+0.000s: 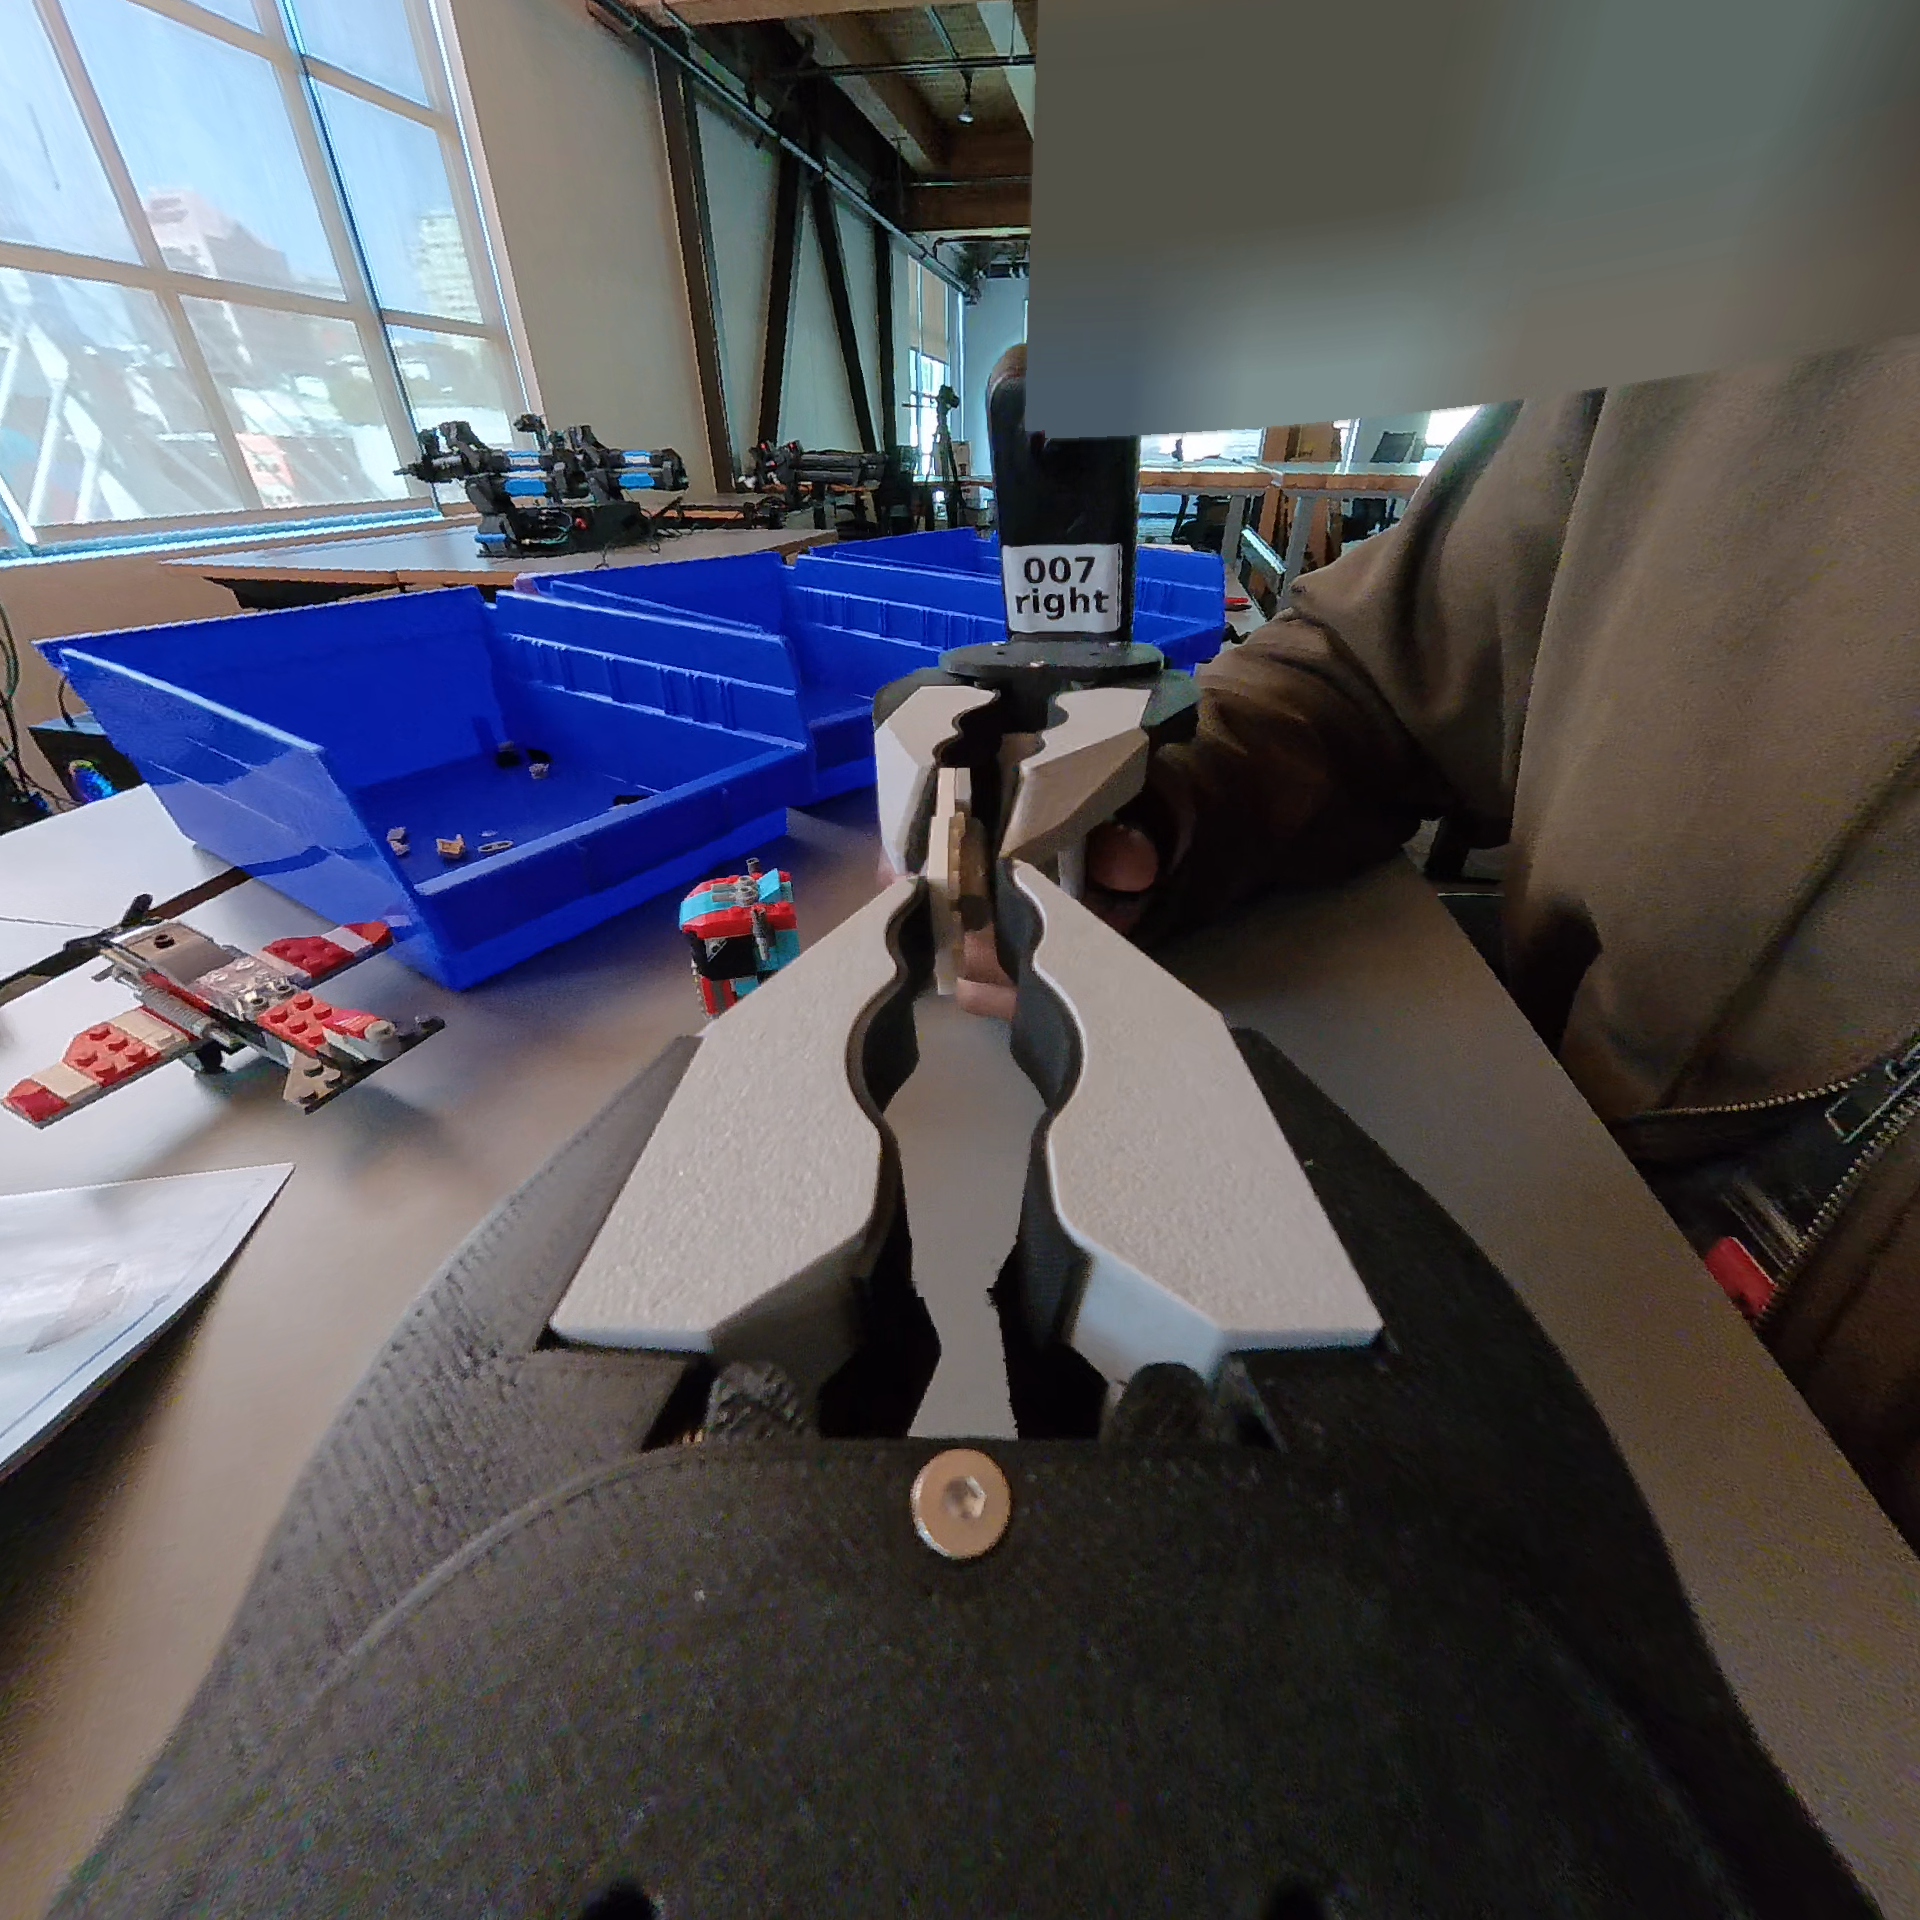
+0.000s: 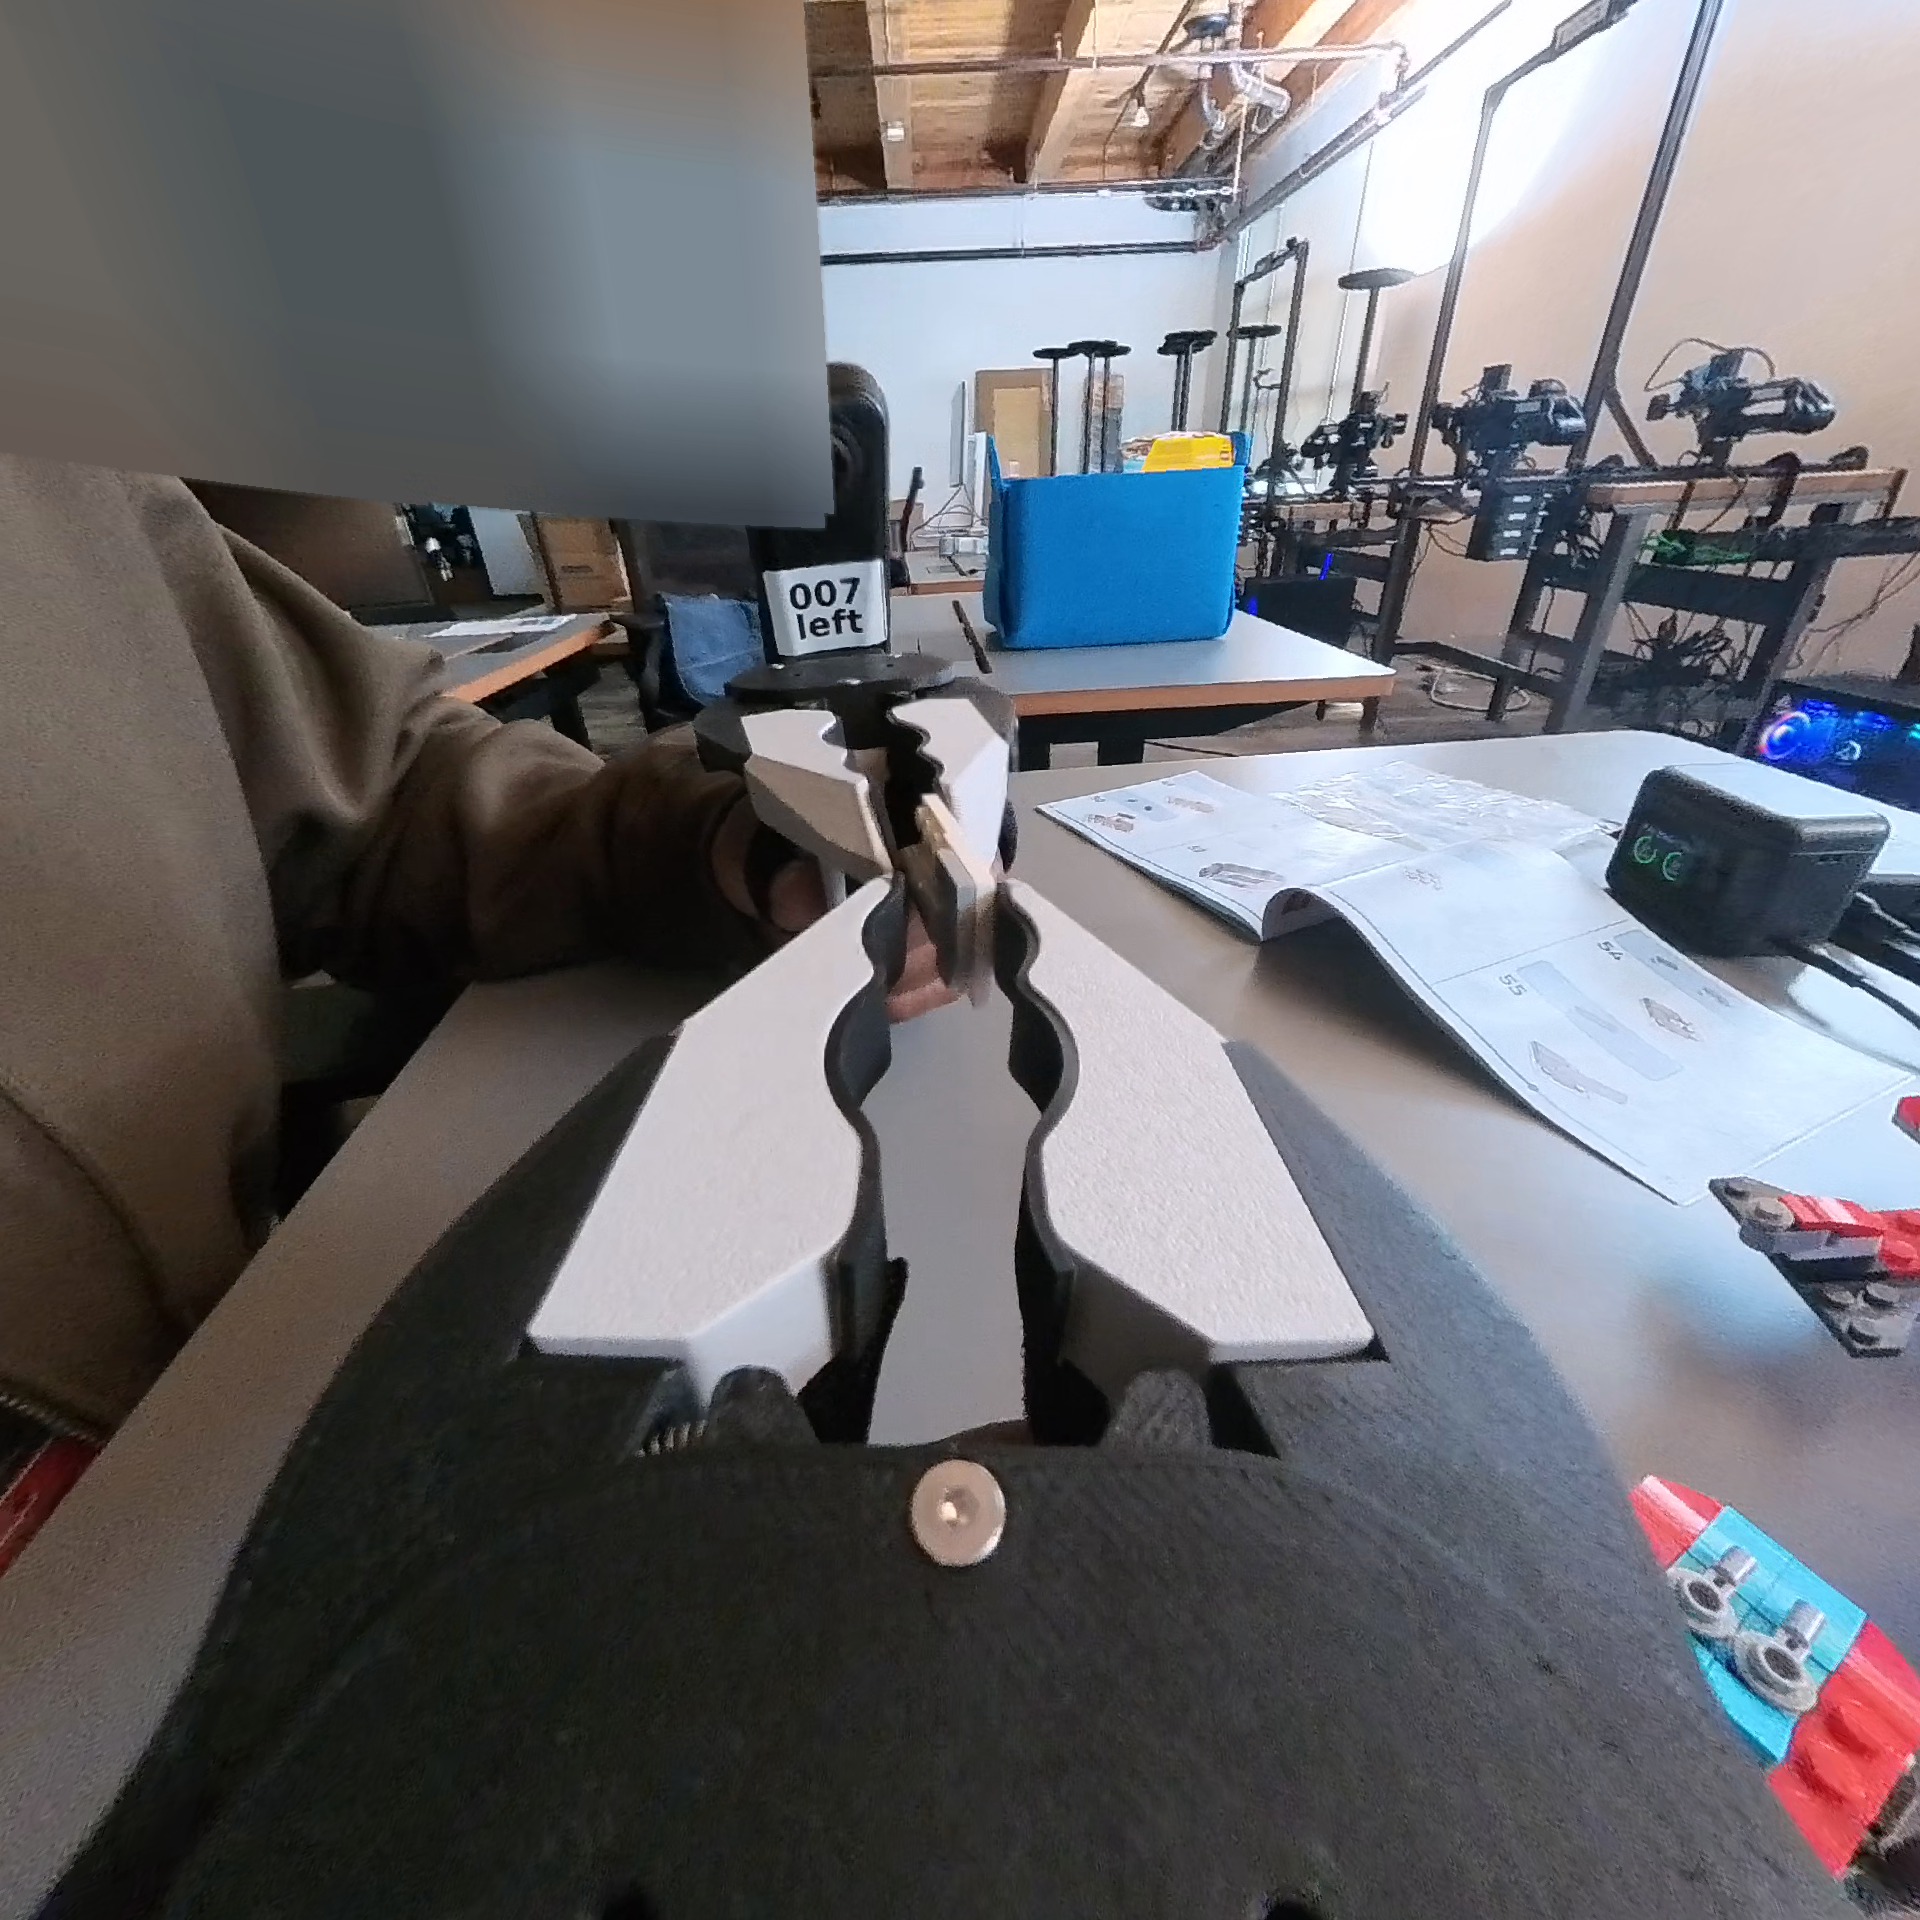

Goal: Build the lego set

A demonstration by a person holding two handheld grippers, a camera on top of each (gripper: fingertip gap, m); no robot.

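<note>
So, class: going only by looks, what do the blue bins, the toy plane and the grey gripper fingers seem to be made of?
Blue bins: probably moulded plastic, glossy, with window reflections and ribbed walls.
Toy plane: hard plastic bricks, shiny, with round studs on red and white parts.
Fingers: likely printed or moulded plastic, matt light grey with a grainy surface; the black base shows fine layered lines, suggesting 3D printing.

**Around the table**

Blue bins (image 1: 436, 790) hold a few small pieces; a red-and-white brick plane (image 1: 218, 1013) lies beside them; a red-teal brick block (image 1: 740, 935) stands near; an open booklet (image 2: 1507, 935) lies by a black box (image 2: 1745, 862).
</note>
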